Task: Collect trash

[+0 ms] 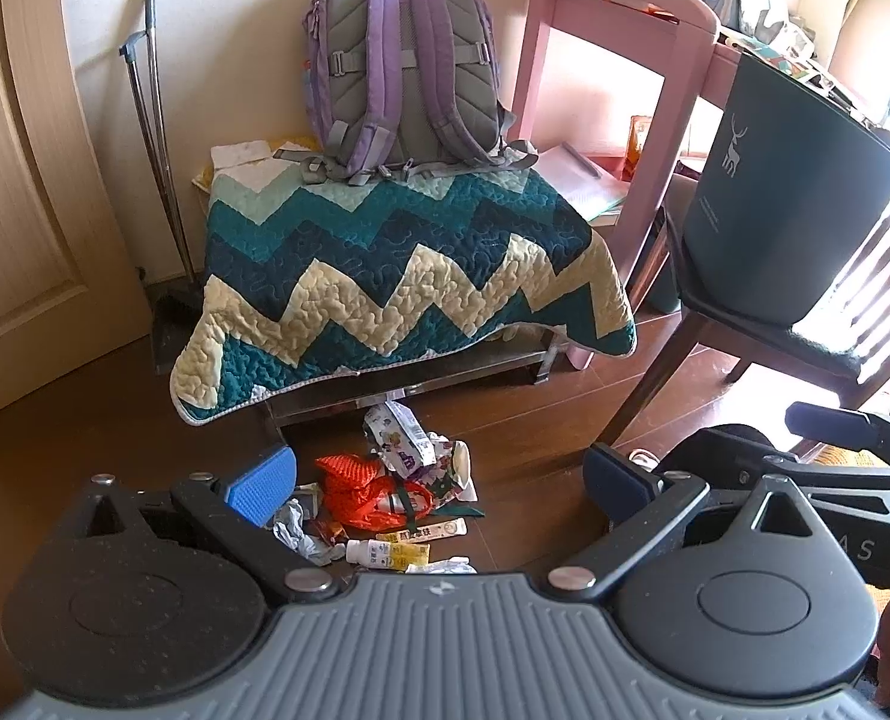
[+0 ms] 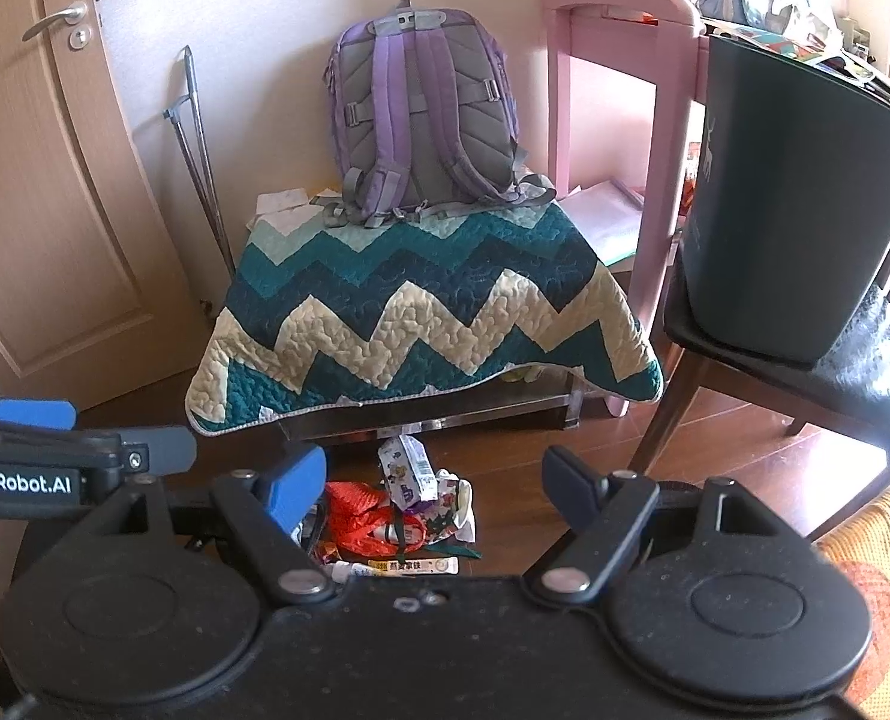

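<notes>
Left wrist view: left claw (image 1: 439, 480) spread wide, empty, above trash pile (image 1: 391, 492) on wooden floor (image 1: 535, 438) before zigzag quilt (image 1: 397, 276); dark bin (image 1: 787, 192) standing on chair (image 1: 763, 330) at right. Right wrist view: right claw (image 2: 436, 483) likewise wide, empty; trash pile (image 2: 403, 504) between its fingers on floor; purple backpack (image 2: 427, 120) upright atop quilt.
</notes>
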`<state>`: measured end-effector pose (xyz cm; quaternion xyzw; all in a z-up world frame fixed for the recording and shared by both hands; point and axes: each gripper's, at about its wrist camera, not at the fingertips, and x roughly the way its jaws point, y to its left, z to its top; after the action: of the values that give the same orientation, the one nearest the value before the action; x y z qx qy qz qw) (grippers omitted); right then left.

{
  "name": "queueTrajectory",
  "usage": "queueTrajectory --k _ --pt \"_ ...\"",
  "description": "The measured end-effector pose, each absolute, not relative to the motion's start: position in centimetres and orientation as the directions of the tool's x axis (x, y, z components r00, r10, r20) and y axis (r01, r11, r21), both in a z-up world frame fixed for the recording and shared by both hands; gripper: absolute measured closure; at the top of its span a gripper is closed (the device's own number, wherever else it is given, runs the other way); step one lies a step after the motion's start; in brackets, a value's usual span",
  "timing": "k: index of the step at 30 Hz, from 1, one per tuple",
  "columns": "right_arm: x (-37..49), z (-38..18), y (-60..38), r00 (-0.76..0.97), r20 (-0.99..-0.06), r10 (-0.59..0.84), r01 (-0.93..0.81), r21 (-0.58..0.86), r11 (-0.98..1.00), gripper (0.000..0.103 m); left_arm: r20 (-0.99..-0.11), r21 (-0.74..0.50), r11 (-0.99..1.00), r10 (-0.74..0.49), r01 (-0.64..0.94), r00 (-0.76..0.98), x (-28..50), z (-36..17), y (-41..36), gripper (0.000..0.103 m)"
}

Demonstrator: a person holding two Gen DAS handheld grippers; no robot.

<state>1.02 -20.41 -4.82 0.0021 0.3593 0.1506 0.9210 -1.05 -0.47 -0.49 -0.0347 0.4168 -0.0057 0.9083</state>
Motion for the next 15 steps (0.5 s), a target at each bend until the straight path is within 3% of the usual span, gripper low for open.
queueTrajectory --k 15 --pt "0.88 -5.01 -20.17 0.694 -0.664 0.279 -0.279 0.109 0.954 0.024 -0.753 -0.075 0.997 -0.043 -0.021 0.657 -1.33 -0.56 -0.70 0.000"
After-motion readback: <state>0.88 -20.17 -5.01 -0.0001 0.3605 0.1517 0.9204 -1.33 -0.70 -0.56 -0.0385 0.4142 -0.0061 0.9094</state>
